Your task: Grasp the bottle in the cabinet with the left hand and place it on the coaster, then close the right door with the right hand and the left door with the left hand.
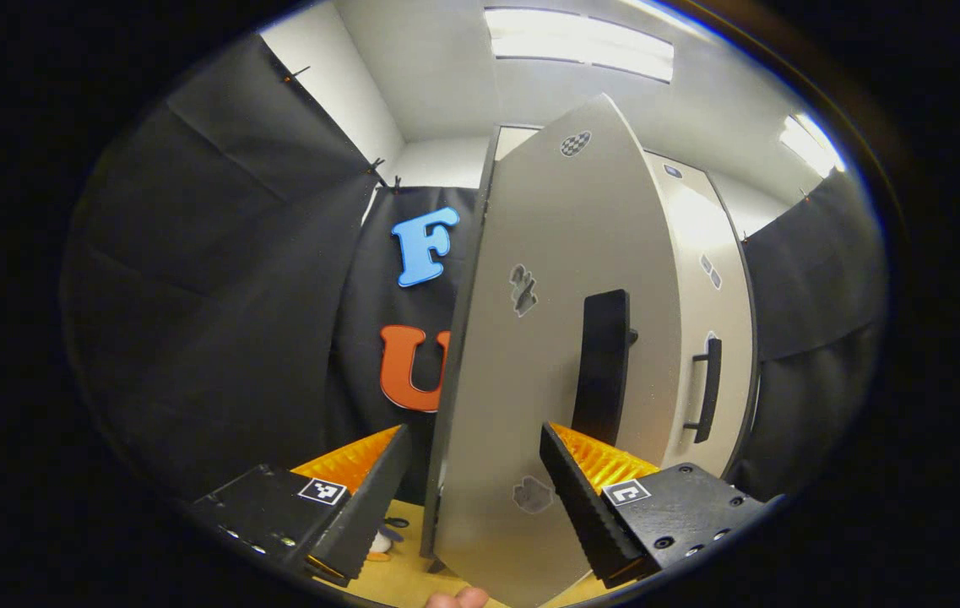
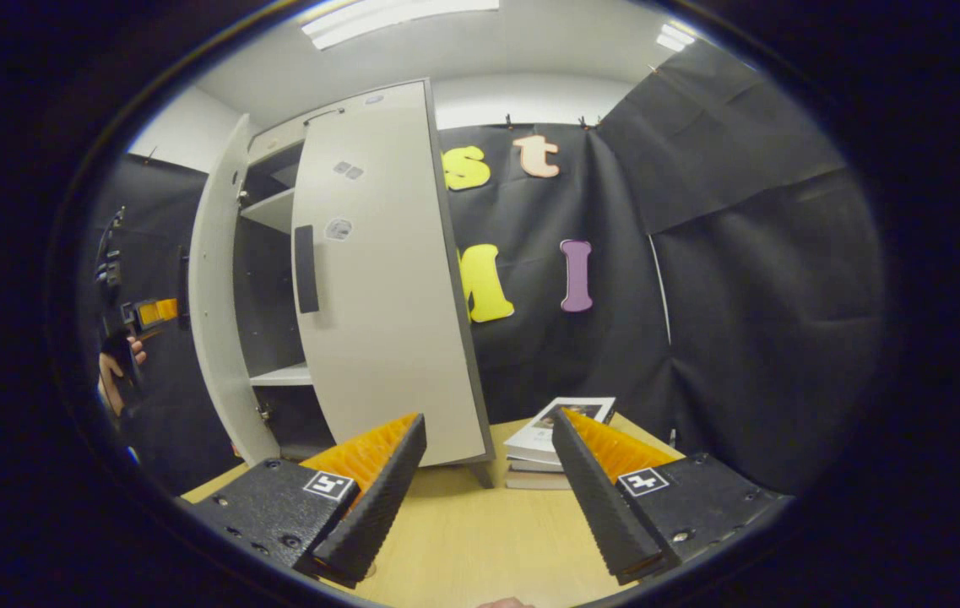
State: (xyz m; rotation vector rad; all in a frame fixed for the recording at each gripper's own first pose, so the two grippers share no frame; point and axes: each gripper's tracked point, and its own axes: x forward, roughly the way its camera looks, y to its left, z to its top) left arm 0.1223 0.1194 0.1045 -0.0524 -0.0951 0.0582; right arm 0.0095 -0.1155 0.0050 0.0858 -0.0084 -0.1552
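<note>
In the left gripper view the cabinet's left door (image 1: 564,253) stands partly open and close in front of me, its thin edge turned my way, with a black handle (image 1: 602,363). My left gripper (image 1: 473,431) is open, and the door's lower part shows between its fingers. Beyond it the right door (image 1: 699,253) looks closed, its handle (image 1: 707,388) facing out. In the right gripper view my right gripper (image 2: 490,418) is open and holds nothing above the table (image 2: 480,523). The right door (image 2: 378,338) is ahead. The left door (image 2: 211,338) stands open with the left gripper (image 2: 150,312) beside it.
White shelves (image 2: 281,376) show in the gap between the two doors. A stack of books (image 2: 560,431) lies on the wooden table right of the cabinet. A hand (image 2: 112,371) holds the far gripper. A small white thing (image 1: 378,545) lies on the table (image 1: 404,578).
</note>
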